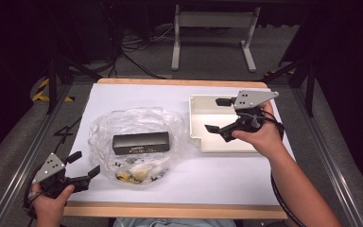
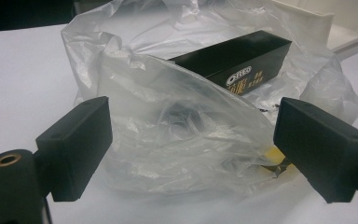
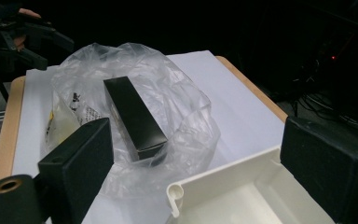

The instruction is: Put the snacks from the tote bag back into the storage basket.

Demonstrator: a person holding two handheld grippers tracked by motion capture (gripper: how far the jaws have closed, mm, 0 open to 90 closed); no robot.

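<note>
while both tongs stand apart and empty, long black rectangular box (image 1: 141, 143) lies inside crumpled clear plastic bag (image 1: 134, 142), mid-table. left gripper (image 1: 82, 166) near bag's edge; right gripper (image 1: 220, 115) over white plastic tray (image 1: 196, 124). advice: pin bag, lift box by narrow sides.

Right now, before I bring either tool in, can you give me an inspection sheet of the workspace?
Surface: white sheet on a wood-edged table, flat.
Job's things: clear plastic bag, crumpled, holding a black Oreo box and small yellow packets; white tray to its right, apart from it.
Clutter: nothing seen.
Grippers: left tool open at the table's near-left corner, short of the bag; right tool open above the tray, holding nothing.
Cables: one trails from the right tool along the forearm.
Surroundings: dark room, table legs and floor cables behind.
</note>
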